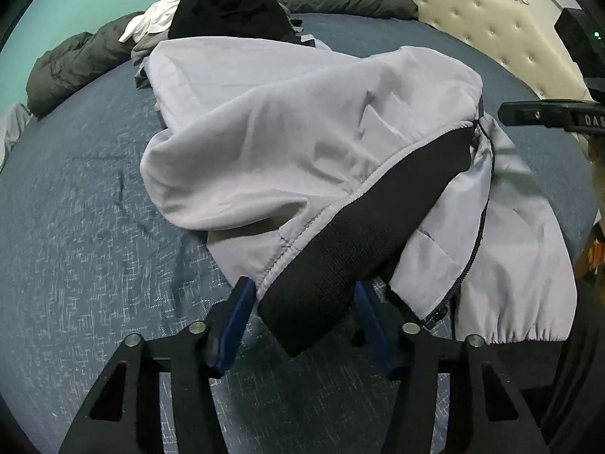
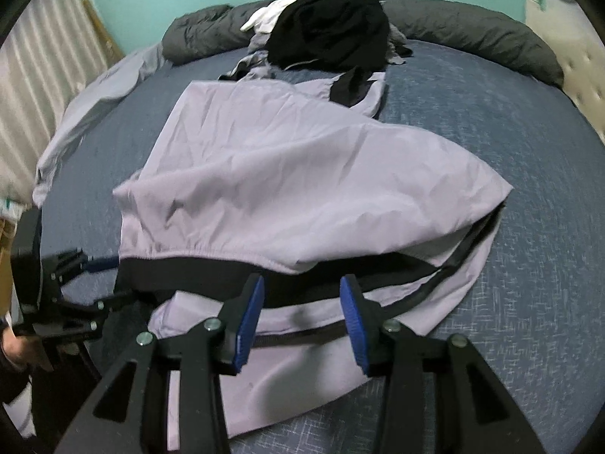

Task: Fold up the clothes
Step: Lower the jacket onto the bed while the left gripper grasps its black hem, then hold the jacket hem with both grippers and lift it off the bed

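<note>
A lilac jacket (image 1: pixel 287 143) with a black mesh lining (image 1: pixel 340 249) and a dark zipper lies spread on the blue bedsheet (image 1: pixel 83 227). My left gripper (image 1: pixel 302 321) is open, and a black corner of the hem hangs loose between its blue pads. In the right wrist view the same jacket (image 2: pixel 287 181) fills the middle. My right gripper (image 2: pixel 300 321) stands open just over its front hem and zipper edge. The left gripper (image 2: pixel 109 280) shows at the jacket's left hem. A finger (image 1: pixel 529 114) of the right gripper reaches in from the right.
A pile of black and white clothes (image 2: pixel 329 30) sits at the far side of the bed. A rolled grey duvet (image 2: pixel 472 34) runs along the back edge. A cream tufted headboard (image 1: pixel 472 19) is to the right and a curtain (image 2: pixel 38 94) to the left. A hand (image 2: pixel 15 352) holds the left gripper.
</note>
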